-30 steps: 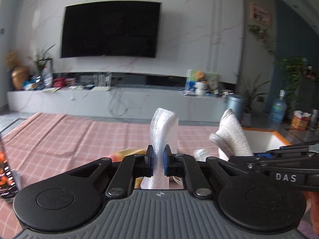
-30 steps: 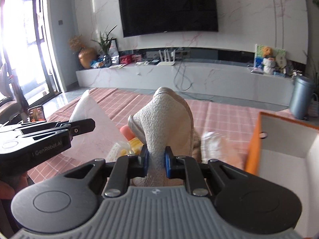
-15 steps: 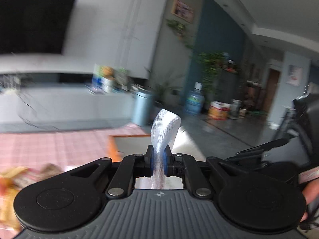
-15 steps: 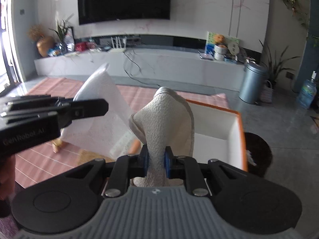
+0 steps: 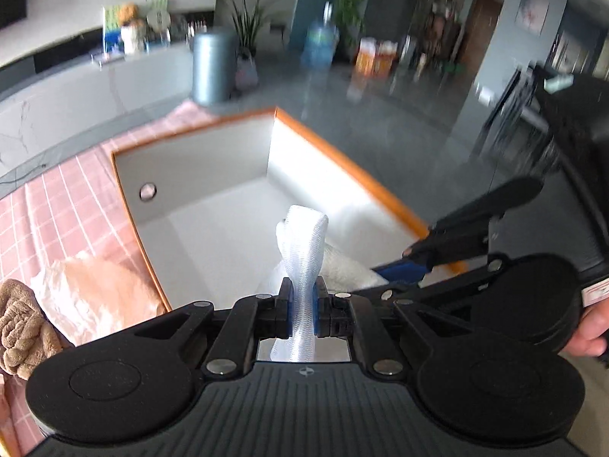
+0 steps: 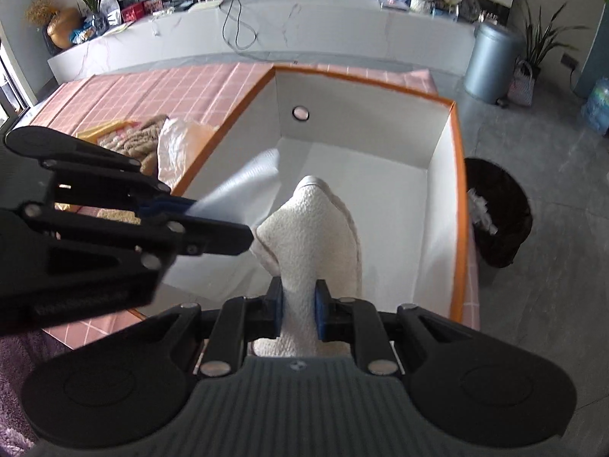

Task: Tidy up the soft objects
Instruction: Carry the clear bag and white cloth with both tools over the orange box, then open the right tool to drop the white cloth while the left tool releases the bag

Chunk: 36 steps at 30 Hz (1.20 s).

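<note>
Above the box: both grippers hang over the orange-rimmed white box (image 6: 458, 175).
Left gripper (image 5: 302, 306): clamped tight on a white mesh cloth (image 5: 302, 243), which stands up between the pads.
Right gripper (image 6: 298, 306): closed on a cream textured cloth (image 6: 312, 236), held over the box interior.
Table: pink checked tablecloth (image 6: 152, 87) carries a brown knitted item (image 6: 131, 139) and a crinkled plastic bag (image 6: 179, 144) just beside the box's left wall.

Home living rm: TV console (image 6: 266, 34), houseplants (image 6: 540, 42).
</note>
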### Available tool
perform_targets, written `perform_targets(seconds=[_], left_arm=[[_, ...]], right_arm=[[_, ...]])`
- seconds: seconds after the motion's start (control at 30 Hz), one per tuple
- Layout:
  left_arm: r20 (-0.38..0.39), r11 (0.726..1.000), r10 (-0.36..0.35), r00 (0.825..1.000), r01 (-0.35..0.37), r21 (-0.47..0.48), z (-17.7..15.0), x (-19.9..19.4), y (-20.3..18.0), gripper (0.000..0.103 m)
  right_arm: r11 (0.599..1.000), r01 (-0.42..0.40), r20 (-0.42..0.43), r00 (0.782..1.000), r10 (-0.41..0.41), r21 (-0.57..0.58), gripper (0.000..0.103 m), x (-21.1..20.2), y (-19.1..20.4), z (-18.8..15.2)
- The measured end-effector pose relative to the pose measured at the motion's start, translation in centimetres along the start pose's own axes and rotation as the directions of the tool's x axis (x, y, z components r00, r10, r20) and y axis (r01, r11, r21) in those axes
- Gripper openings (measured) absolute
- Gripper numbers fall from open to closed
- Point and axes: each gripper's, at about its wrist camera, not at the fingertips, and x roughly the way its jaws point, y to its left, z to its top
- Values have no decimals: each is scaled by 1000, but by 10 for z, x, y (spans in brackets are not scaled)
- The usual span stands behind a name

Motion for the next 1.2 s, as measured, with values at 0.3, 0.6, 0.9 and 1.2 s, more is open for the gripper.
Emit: perform_targets(seconds=[0.3, 0.6, 0.9, 1.2], left_arm=[[-107, 985, 94, 990, -76, 158, -9, 24, -15, 12], [-80, 957, 179, 981, -155, 247, -13, 28, -29, 31], [-13, 963, 202, 979, -196, 185, -6, 12, -27, 59], [16, 973, 183, 983, -183, 140, 3, -3, -15, 70]], right_arm=[[998, -62, -115, 991, 64, 23, 16, 40, -8, 0], [997, -76, -138, 987, 80, 33, 29, 55, -11, 0], [998, -63, -97, 993, 65, 23, 40, 43, -8, -2], [1000, -14, -45, 999, 13, -17, 55, 19, -1, -4]])
